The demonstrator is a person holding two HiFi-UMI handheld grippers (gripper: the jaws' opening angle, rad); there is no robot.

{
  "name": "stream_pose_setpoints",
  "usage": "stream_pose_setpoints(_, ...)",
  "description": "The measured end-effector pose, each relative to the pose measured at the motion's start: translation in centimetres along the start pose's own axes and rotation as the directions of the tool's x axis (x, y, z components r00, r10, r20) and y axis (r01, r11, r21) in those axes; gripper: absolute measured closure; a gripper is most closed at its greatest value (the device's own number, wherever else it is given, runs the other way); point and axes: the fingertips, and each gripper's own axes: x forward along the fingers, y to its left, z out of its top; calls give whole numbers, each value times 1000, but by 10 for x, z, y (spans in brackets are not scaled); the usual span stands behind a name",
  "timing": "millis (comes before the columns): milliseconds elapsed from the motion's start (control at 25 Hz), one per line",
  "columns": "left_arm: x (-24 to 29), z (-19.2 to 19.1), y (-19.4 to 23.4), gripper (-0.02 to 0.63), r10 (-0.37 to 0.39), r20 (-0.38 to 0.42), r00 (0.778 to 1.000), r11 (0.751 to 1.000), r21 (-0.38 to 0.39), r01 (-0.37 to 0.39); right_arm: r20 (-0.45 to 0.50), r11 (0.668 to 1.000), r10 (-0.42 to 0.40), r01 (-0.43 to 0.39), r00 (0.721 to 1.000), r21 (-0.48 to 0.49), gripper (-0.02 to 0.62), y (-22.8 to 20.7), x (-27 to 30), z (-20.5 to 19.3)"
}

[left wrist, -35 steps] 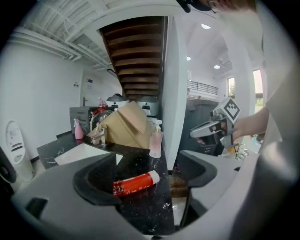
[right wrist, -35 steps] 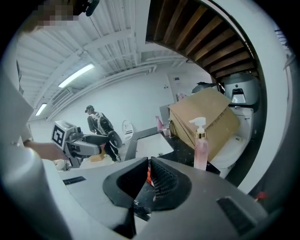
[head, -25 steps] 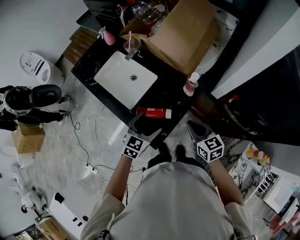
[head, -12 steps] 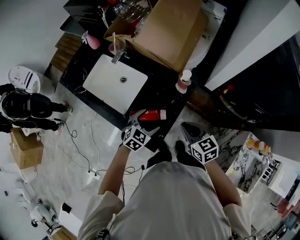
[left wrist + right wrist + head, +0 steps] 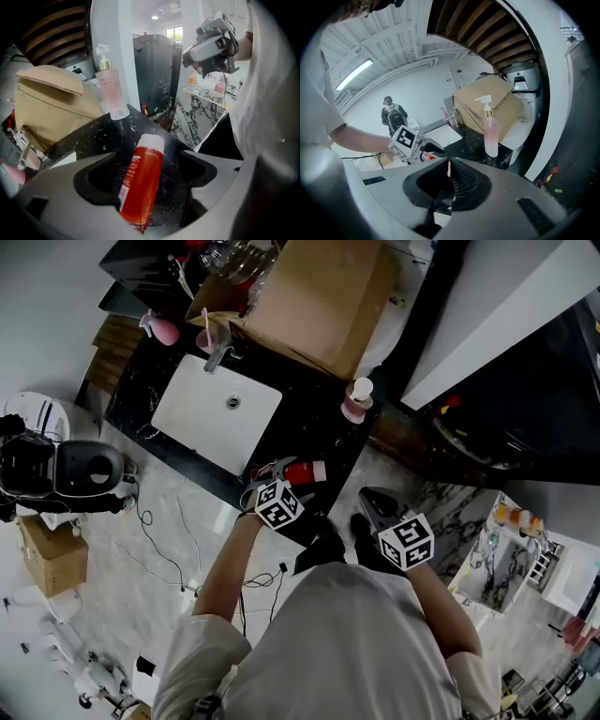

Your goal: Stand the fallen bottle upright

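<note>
Bottle, red, white-capped: grasp step, lying flat.
Lay on its side at the near edge of the black counter, right of the sink, between the wide-open jaws of the left gripper, apparently unclamped. Right gripper hung near, jaws together, empty. Next move, likely: clamp body, tip cap upward.

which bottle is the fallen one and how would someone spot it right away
Find the black marble counter with the white rectangular sink set in it. Just off the sink's near corner, a red plastic bottle with a white cap lies on its side between the spread fingers of the left gripper. Its neighbour, a pale pink pump bottle, stands upright.
</note>
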Motion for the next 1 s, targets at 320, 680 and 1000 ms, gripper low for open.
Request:
stream_pose_setpoints(320,33,-15,1,199,-68,-92,993,995,61,73,-12,999,-23,23,1000,29,557,-8,1,-8)
stream_pose_setpoints(680,54,-28,-2,201,-100,-192,976,976,173,134,-17,996,-47,48,999,70,557,-17,-4,-15)
stream_pose_setpoints(1000,56,-27,5,310,-94,-181,979,970,204,131,-15,995,-39,40,999,90,557,-16,4,-18)
